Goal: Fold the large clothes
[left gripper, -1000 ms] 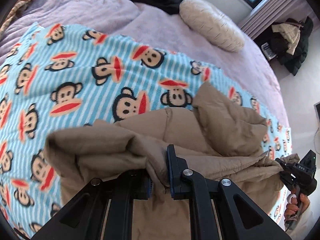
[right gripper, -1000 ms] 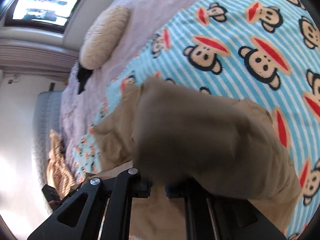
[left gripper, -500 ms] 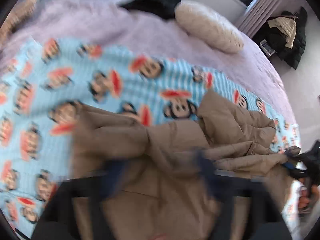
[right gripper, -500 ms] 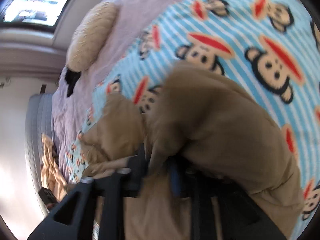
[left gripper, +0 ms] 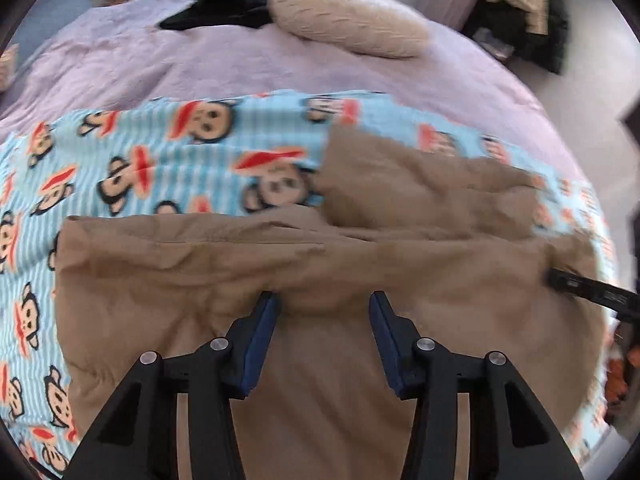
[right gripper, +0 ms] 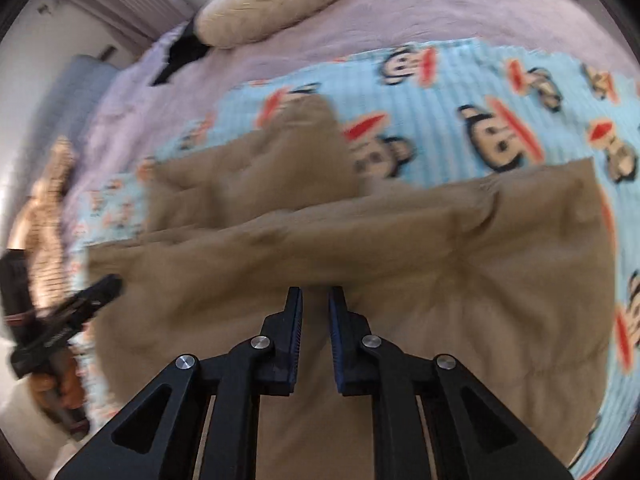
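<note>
I see the tan coat [left gripper: 304,264] spread flat on the monkey blanket [left gripper: 132,160] over the bed [left gripper: 280,68], its folded edge just beyond my left tool [left gripper: 324,306], spread wide and empty, and my right tool [right gripper: 315,300], narrowly parted, gripping nothing.

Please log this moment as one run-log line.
left gripper: open | right gripper: open | tan garment: released, flat on monkey blanket

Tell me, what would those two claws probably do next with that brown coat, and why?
Probably draw back and regrip an edge: the left gripper and right gripper both stand open, holding nothing, and the brown coat lies folded on the monkey blanket, one flap sticking out.
</note>
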`<state>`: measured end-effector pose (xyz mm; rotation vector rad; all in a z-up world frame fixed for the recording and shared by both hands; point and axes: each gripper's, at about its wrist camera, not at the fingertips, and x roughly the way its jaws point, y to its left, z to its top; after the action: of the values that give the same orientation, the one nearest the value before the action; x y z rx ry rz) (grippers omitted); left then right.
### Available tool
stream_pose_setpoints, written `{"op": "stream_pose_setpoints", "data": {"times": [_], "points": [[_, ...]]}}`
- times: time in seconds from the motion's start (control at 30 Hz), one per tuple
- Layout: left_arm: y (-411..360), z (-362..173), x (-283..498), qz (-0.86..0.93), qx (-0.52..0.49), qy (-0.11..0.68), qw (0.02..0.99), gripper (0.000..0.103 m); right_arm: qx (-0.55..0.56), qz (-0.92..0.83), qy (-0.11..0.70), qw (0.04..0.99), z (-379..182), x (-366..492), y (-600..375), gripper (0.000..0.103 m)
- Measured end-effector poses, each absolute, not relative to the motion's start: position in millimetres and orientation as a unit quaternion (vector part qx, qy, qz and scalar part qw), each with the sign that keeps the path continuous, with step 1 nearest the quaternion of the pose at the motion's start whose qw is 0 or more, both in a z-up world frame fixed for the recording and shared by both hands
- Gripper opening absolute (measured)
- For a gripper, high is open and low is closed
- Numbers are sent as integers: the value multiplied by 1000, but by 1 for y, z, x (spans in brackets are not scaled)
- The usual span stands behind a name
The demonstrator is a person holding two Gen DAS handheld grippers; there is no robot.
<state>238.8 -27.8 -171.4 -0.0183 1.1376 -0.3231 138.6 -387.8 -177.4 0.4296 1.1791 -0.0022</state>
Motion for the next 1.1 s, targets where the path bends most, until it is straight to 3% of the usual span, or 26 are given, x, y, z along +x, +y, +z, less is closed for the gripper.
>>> {"op": "stream_pose_setpoints", "data": {"times": [0.13, 0.2, 0.5, 0.63, 0.67, 0.8, 0.87, 1.1], "points": [[-12, -199, 268, -120, -58, 539, 831, 50, 231, -51, 529, 815, -199, 151, -420, 10], [-15, -204, 274, -121, -56, 536, 833, 50, 256, -63, 522, 811, -212, 156, -437, 0], [-30, -205, 286, -123, -19, 517, 847, 50, 257, -78, 524, 808, -228, 176, -449, 0], [2, -180, 276, -93, 8, 488, 868, 51, 266, -73, 524, 805, -200, 162, -462, 0], [15, -178, 275, -80, 8, 486, 870, 51, 261, -78, 519, 810, -191, 153, -465, 4], [67, -196, 276, -17, 2, 511, 859, 51, 227, -126, 509, 821, -175, 122, -486, 4], [82, -211, 278, -4, -24, 526, 850, 62, 243, -136, 524, 805, -187, 113, -501, 4], [81, -221, 288, 23, -27, 540, 841, 64, 325, -151, 533, 767, -221, 113, -525, 4]]}}
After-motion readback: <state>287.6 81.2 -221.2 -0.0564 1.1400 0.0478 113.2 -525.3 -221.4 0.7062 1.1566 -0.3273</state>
